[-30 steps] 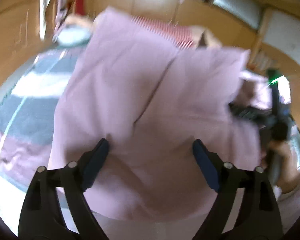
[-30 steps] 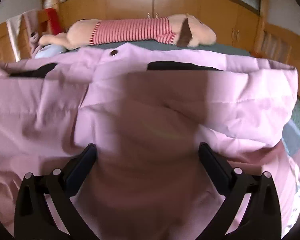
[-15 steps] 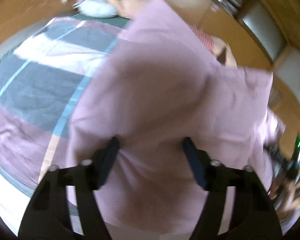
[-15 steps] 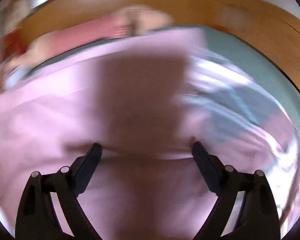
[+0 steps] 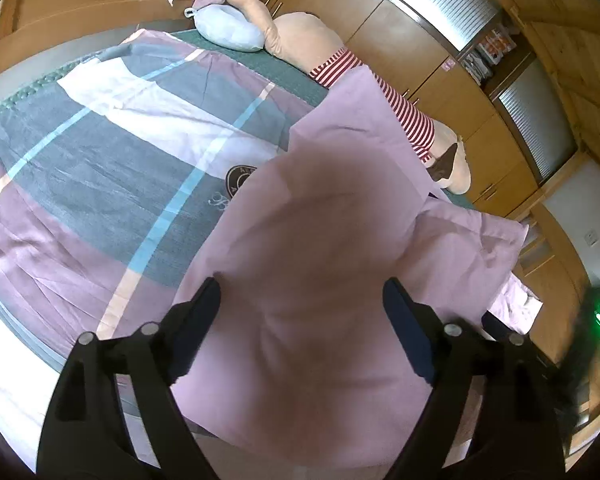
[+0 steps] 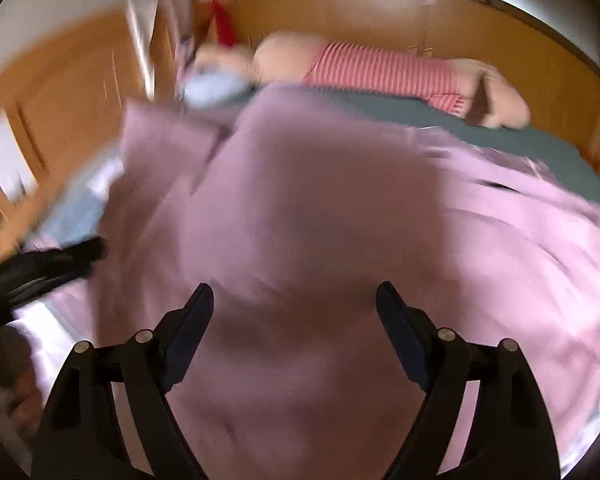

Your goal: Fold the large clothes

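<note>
Garment: the pink garment (image 5: 320, 248) lies on the bed (image 5: 100, 184), partly doubled over itself, one layer raised toward the striped plush toy (image 5: 404, 120).
Left gripper (image 5: 302, 300): jaws wide, just opened further; cloth is between them but not pinched, so nothing is held.
Right gripper (image 6: 294, 300): jaws wide, closing a little; cloth below, not pinched.
Reason: both claws seem free to choose the next edge.
Blur: the right view is smeared.

Bedspread (image 5: 100, 184) lies open leftward; plush toy (image 5: 380, 92) blocks the far edge.
</note>
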